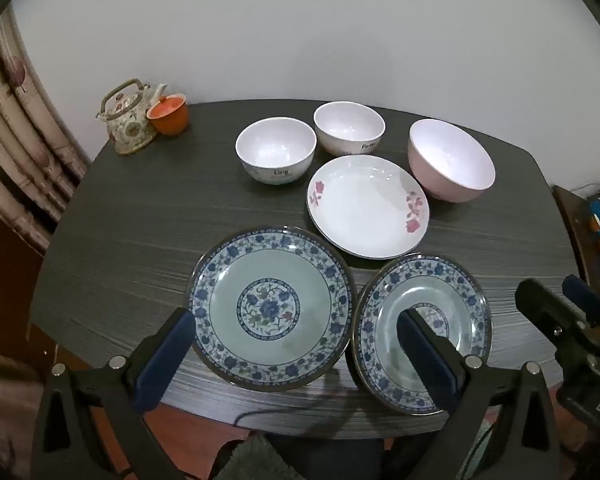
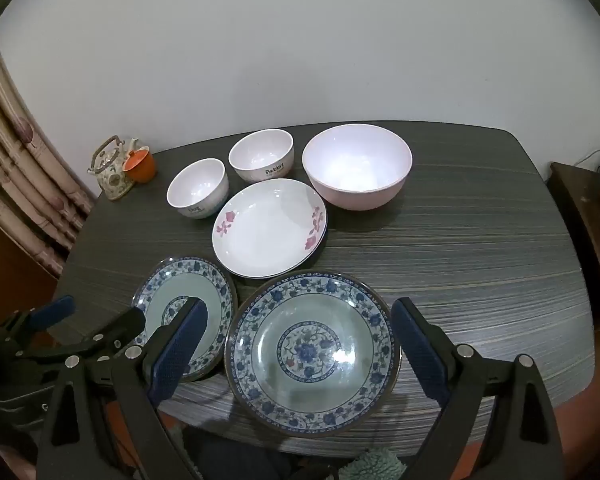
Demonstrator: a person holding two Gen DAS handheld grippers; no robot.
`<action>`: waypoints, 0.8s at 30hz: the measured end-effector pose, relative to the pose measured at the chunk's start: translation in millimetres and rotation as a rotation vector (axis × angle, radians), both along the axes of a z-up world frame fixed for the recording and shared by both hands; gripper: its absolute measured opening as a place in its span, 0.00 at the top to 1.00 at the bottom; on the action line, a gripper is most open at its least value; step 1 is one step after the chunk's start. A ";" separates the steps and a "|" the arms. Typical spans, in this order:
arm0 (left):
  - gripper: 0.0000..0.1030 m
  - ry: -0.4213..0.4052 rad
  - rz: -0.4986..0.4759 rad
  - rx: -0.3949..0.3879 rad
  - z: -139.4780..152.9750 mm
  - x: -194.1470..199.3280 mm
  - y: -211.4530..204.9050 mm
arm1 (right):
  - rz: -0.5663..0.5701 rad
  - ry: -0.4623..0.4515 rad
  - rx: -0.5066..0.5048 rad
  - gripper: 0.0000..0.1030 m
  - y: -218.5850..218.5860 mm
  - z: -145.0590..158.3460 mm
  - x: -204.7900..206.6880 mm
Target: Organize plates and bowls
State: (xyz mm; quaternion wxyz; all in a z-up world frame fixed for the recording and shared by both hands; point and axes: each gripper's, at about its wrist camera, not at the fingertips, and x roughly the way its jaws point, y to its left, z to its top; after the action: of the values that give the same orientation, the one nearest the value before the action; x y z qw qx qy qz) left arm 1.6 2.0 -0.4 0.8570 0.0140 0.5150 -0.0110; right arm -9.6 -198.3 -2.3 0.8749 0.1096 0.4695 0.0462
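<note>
Nearest, the left tongs [image 1: 296,354] hang wide apart over the front edge of the dark worktop [image 1: 140,216], holding nothing, their fingers framing the left blue-patterned plate [image 1: 270,308]. The right tongs [image 2: 300,344] are likewise spread wide and empty, straddling the right blue-patterned plate [image 2: 312,354], which lies just beside its twin. Behind these two sits the white plate with pink flowers [image 2: 270,226]. Farther back stand three bowls: the bowl marked Dog [image 1: 276,150], the bowl marked Rabbit [image 2: 261,155] and, to the right, the large pink bowl [image 2: 357,166]. At the far left corner stand a floral teapot [image 1: 128,118] and an orange cup [image 1: 169,114].
</note>
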 end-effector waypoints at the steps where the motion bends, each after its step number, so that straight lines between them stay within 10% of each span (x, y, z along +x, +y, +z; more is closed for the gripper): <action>1: 0.01 0.002 0.005 -0.026 -5.5 -1.0 9.5 | 0.001 0.002 -0.005 0.11 0.7 -0.2 -0.1; 24: 0.01 0.013 0.009 0.015 -8.1 -7.2 7.5 | 0.004 0.013 0.005 0.11 6.2 -2.3 -3.0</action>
State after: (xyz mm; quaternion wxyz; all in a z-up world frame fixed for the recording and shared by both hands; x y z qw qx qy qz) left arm -5.6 9.5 -8.4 0.8536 0.0181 0.5205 -0.0035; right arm -12.6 -192.2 -4.6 0.8714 0.1110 0.4754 0.0483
